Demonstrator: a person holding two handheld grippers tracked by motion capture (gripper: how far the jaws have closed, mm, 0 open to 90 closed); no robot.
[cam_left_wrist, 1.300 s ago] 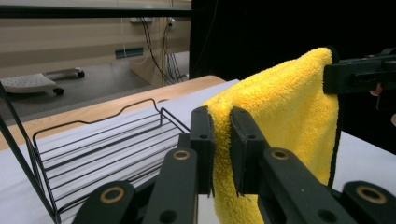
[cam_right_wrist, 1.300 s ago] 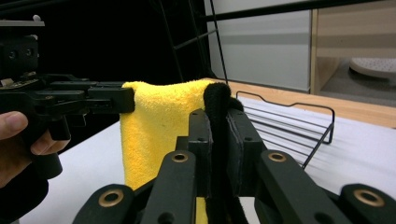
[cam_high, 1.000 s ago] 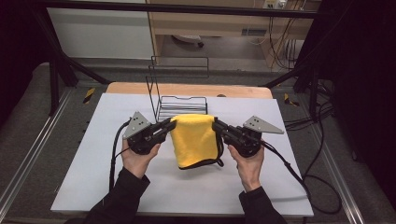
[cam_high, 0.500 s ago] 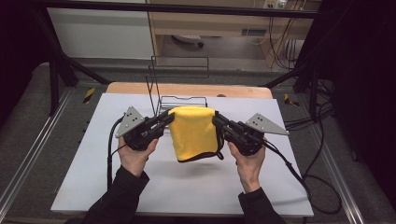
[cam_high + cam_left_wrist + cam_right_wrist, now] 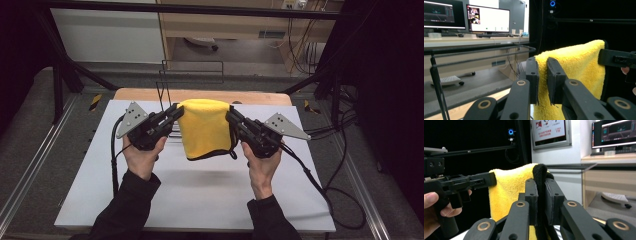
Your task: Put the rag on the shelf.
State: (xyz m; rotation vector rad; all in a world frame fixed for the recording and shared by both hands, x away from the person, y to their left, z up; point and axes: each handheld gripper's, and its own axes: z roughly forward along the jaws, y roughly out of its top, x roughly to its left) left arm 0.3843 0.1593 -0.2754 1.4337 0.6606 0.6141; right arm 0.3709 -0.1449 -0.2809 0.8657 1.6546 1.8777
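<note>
A wire rack (image 5: 172, 95) stands at the far side of the white table top (image 5: 200, 195), partly behind the left gripper (image 5: 175, 112); its frame looks bare, though the cloth hides part of its base; a dark rail (image 5: 481, 50) runs across the left gripper view behind the jaws. The yellow cloth (image 5: 205, 127) hangs in the air between the two grippers, clear of the table, its black-trimmed lower edge casting a soft shadow on the white surface below. The left gripper is clenched on the cloth's left upper corner (the pile is pinched between its pads in the left gripper view (image 5: 541, 75)); the right gripper (image 5: 231, 117) is clenched on the opposite corner, where the black trim (image 5: 539, 175) folds over between its jaws. The cloth is held taut along its top and drapes in a doubled fold; the near half of the table lies open in front of the person's forearms (image 5: 127, 210); cables (image 5: 320, 185) trail off the right edge; the wooden far edge (image 5: 260, 97) sits just behind the cloth.
</note>
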